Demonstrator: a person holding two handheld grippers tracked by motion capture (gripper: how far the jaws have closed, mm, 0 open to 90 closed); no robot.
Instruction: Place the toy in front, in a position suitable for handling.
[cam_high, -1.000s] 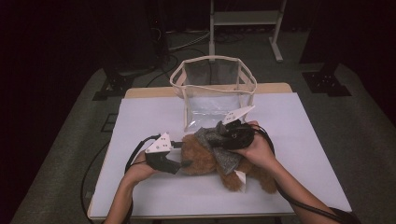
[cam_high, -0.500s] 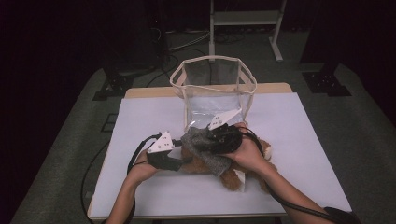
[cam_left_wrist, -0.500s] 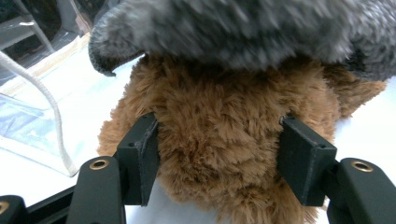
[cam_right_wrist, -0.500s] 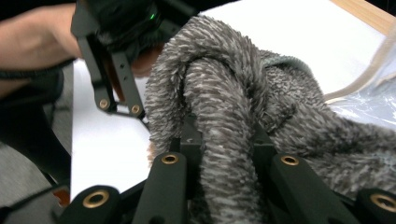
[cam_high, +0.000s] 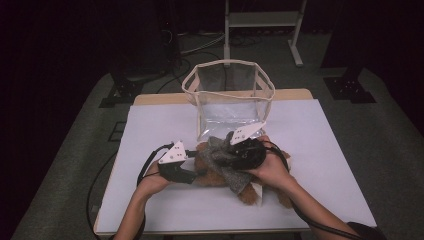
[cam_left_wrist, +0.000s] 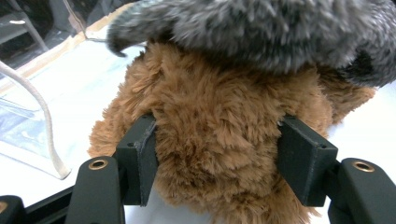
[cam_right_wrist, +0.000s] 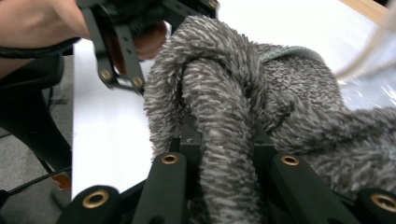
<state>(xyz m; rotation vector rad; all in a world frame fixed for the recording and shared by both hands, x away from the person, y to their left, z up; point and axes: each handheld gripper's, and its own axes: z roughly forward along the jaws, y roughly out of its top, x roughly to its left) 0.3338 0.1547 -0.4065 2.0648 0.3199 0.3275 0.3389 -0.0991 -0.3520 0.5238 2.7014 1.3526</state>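
Although both tools already have a hold, the load looks awkward rather than heavy. A brown plush toy (cam_high: 215, 172) lies on the white table (cam_high: 325, 145), just in front of the clear bag (cam_high: 229, 97) that stands open near the far edge. A grey fuzzy cloth (cam_high: 222, 160) is draped over the toy.

Left gripper (cam_left_wrist: 219, 158): jaws set wide but pressed into the brown fur from both sides, clamped on the toy's body. In the left gripper view the pile bulges past each pad, so the stuffing gives under the squeeze.

Right gripper (cam_right_wrist: 224, 154): jaws drawn close together, pinching a thick fold of the grey cloth. From the high view it sits over the toy's middle.

Handling, as judged:
- Light, soft, nothing fragile. No risk from a firm squeeze.
- Not stiff at all; the limbs and cloth will likely sag and trail when lifted.
- Fur is grippy, not slick, but a shallow pinch may take pile only and pull free.
- Best hold on the toy is across the thick body, as the left has it. A limb hold would let it swing.
- Cloth holds best by a bunched fold, not a single edge.
- Bag walls look thin and floppy; a trailing limb could catch the rim.
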